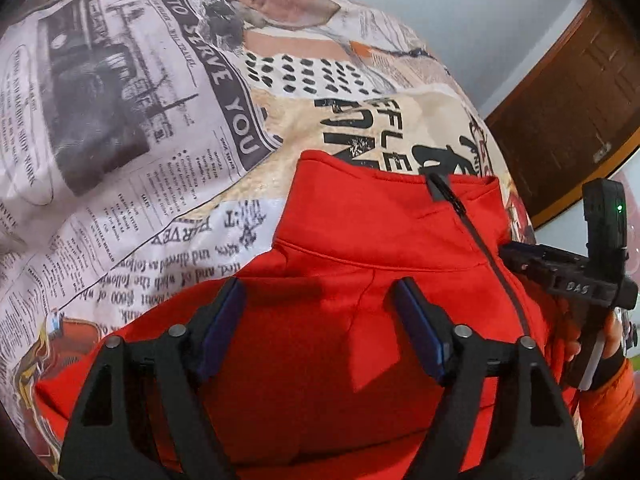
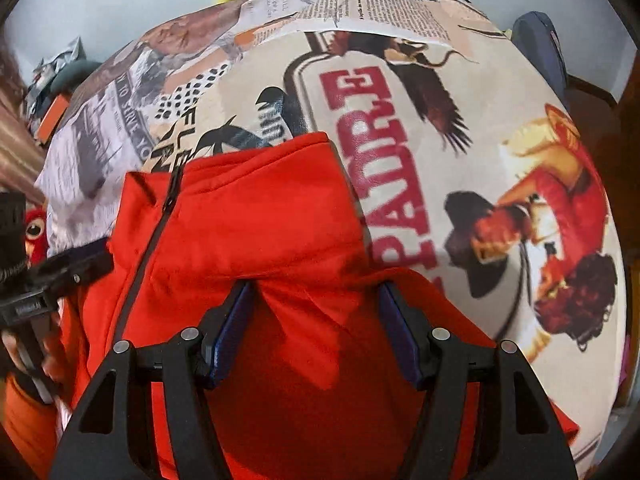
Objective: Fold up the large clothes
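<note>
1. the red jacket (image 1: 360,240) lies on the printed bedspread (image 1: 140,120), filling the lower middle of both wrist views, collar toward the top of the frame, its dark zipper (image 1: 492,256) running down the right of the left view.
2. it looks like soft, thick fleece: light, limp, not slippery and not fragile. my guess is that it will sag and drag if lifted by one point only.
3. the best holds seem to be the two shoulders just below the collar seam, one per gripper, pinching a ridge of both layers.
4. the left gripper (image 1: 320,320) stands half open above the shoulder cloth; fabric lies between the blue pads (image 1: 224,320), but they do not press on it.
5. the right gripper (image 2: 316,324) is also half open; a raised fold of red cloth sits between its pads, seemingly not yet squeezed.
6. at the right edge of the left view a hand (image 1: 592,344) with an orange sleeve holds the other tool.
7. a brown door (image 1: 580,120) stands in the upper right.
</note>
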Available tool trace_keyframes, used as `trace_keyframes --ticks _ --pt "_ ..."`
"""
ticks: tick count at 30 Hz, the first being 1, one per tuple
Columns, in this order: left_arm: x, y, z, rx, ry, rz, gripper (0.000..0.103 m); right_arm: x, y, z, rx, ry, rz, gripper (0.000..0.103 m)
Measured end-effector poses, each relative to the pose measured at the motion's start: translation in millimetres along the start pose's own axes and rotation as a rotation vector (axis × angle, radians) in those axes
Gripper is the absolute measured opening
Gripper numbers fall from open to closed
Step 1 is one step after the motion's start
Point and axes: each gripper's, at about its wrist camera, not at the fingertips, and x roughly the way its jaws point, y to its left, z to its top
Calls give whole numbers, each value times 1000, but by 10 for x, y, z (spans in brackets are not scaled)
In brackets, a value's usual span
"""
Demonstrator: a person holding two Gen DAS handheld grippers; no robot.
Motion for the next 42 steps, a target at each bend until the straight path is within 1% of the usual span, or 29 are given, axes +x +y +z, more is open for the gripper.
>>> trace_keyframes --ticks 1,2,3,4,5,6,8,9,12,13,16,17,20,22,23,25,26,27,28,29,30,32,34,36,39,41,42 --pt "-26 1 -18 0 -7 -8 40 -6 61 -7 -18 -6 14 39" --pt "-47 3 -32 -6 -9 -24 36 -8 95 -11 -23 0 39 26" --pt "-86 -7 -54 -12 -18 -17 28 -20 137 -17 -25 -2 34 24" --pt "-113 -37 -69 -7 -19 0 19 -22 151 -19 -24 -3 35 18" --pt "-129 -79 -74 2 -18 15 15 -31 160 -26 -15 -5 40 11" --pt "-168 -146 -77 19 -17 49 11 -51 160 -43 11 -10 42 10" --pt "-233 -256 -68 42 -4 95 8 -114 160 -69 43 -18 39 5" --pt "-321 -319 -73 54 -9 103 7 -183 174 -84 45 -28 42 4" --pt "-727 -469 -119 105 -71 110 7 -441 267 -99 18 -77 53 2" --pt "-889 -509 -142 109 -87 114 7 -584 310 -130 9 -103 58 2" --pt "-1253 -618 -232 110 -104 79 7 -1052 424 -262 -2 -155 121 0" --pt "-1350 -665 -274 119 -107 81 7 -1174 466 -318 -16 -165 131 0" --pt "-1650 -926 -544 190 -108 89 6 -1547 686 -573 -97 -184 128 0" --pt "-1750 -1072 -741 225 -97 81 6 -1639 811 -713 -127 -176 126 0" --pt "-1795 -1130 -846 237 -89 77 6 -1715 862 -844 -140 -165 131 0" --pt "-1883 -1269 -1132 264 -69 65 6 -1765 889 -1000 -142 -155 133 1" --pt "-1910 -1315 -1237 273 -63 65 6 -1807 898 -1132 -135 -147 135 1" --pt "-1940 -1362 -1373 279 -56 54 6 -1814 879 -1189 -127 -142 136 1" --pt "-1958 -1415 -1550 291 -42 48 6 -1834 874 -1285 -115 -137 145 1" --pt "-1966 -1439 -1645 296 -38 51 6 -1850 860 -1406 -99 -128 155 1" --pt "-1960 -1476 -1820 301 -28 52 6 -1854 848 -1524 -87 -122 149 1" --pt "-1901 -1497 -2061 305 -5 63 6 -1837 828 -1705 -77 -116 127 1" --pt "-1810 -1482 -2262 287 27 72 6 -1810 785 -1875 -50 -95 139 1" --pt "-1689 -1424 -2417 269 67 88 6 -1780 742 -1992 -32 -75 121 1" --pt "-1600 -1347 -2573 243 104 102 6 -1771 745 -2120 -60 -46 76 1" --pt "-1625 -1292 -2622 226 109 93 12 -1815 774 -2140 -86 -35 49 3" --pt "-1666 -1263 -2618 216 105 92 16 -1838 793 -2127 -100 -31 34 4"
